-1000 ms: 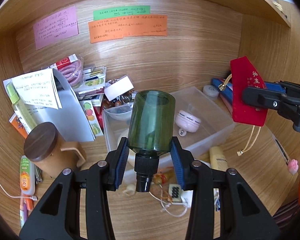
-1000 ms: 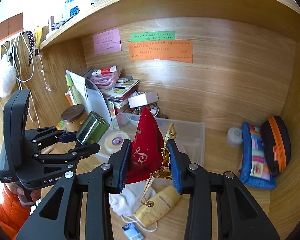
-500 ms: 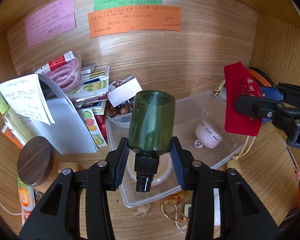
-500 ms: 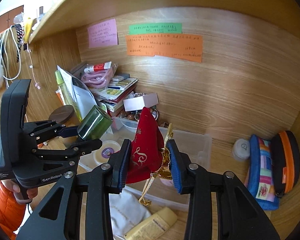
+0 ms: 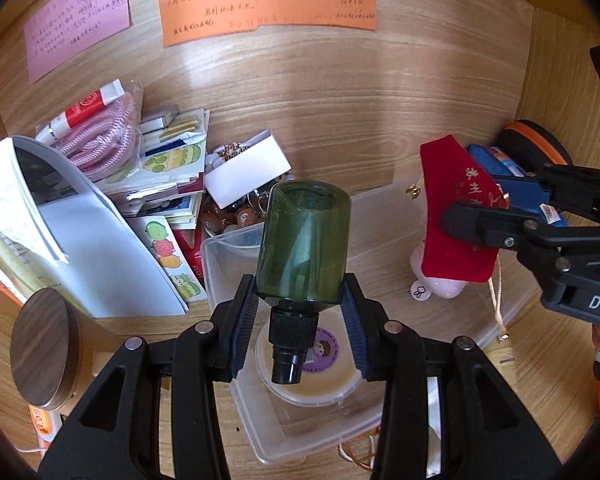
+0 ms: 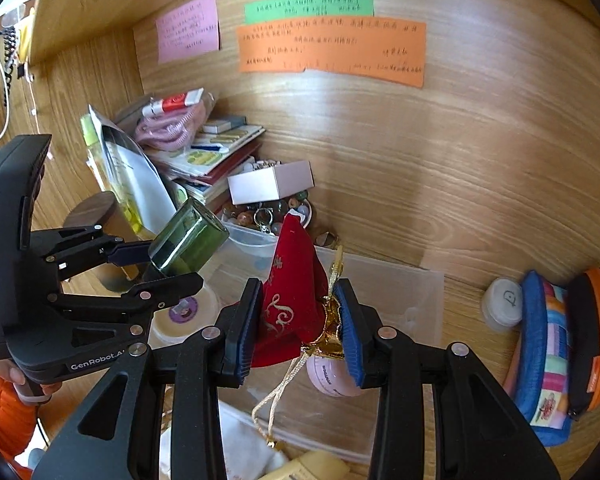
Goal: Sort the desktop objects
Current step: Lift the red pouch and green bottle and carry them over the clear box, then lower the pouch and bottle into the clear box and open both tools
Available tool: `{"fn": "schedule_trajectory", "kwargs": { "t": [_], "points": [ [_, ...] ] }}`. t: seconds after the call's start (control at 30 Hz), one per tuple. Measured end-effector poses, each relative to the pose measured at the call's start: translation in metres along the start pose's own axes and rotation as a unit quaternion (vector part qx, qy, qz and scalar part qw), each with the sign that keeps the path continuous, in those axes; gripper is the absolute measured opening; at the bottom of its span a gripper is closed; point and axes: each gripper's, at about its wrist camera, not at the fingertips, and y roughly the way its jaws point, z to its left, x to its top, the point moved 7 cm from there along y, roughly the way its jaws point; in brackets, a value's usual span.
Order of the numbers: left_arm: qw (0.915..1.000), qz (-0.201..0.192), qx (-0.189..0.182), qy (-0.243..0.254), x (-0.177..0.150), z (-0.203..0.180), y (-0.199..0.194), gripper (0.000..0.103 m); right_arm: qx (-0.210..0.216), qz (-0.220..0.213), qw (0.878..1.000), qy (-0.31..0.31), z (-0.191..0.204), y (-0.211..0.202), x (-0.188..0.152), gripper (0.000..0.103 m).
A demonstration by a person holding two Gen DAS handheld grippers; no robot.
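Observation:
My left gripper [image 5: 300, 320] is shut on a green see-through bottle [image 5: 304, 240] with a black cap, held above the left end of a clear plastic bin [image 5: 220, 280]. The bottle also shows in the right wrist view [image 6: 188, 240]. My right gripper [image 6: 298, 328] is shut on a red pouch [image 6: 292, 284] with gold cord, held above the right part of the bin [image 6: 400, 292]. The pouch shows in the left wrist view [image 5: 452, 216]. Inside the bin lie a round cream tin [image 5: 332, 376] and a pink round object [image 5: 440, 284].
A pile of booklets and a pink coiled cord [image 5: 112, 148] sits at the back left, with a white box over a bowl of beads [image 6: 272, 204]. A wooden-lidded cup [image 5: 44, 344] stands front left. Colourful pouches [image 6: 552, 352] lie at the right wall.
Both grippers have moved forward and lower over the clear bin, each keeping its object. The bin and its contents now appear closer and lie under the fingers.

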Motion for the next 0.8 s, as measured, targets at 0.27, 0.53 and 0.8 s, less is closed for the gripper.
{"fn": "schedule_trajectory", "kwargs": {
  "t": [0.27,0.53,0.8],
  "points": [
    [0.9998,0.018,-0.006,-0.004,-0.004,0.002,0.018,0.041,0.002,0.025,1.0,-0.008,0.0,0.029,-0.003,0.034],
    [0.9998,0.019,-0.011,-0.004,-0.005,0.003,0.022,0.042,-0.007,0.048,0.999,-0.018,0.002,0.053,-0.015,0.034],
    [0.999,0.027,-0.03,-0.021,-0.004,0.002,0.029,0.042,-0.022,0.064,0.997,-0.049,0.01,0.066,-0.025,0.038]
  ]
}}
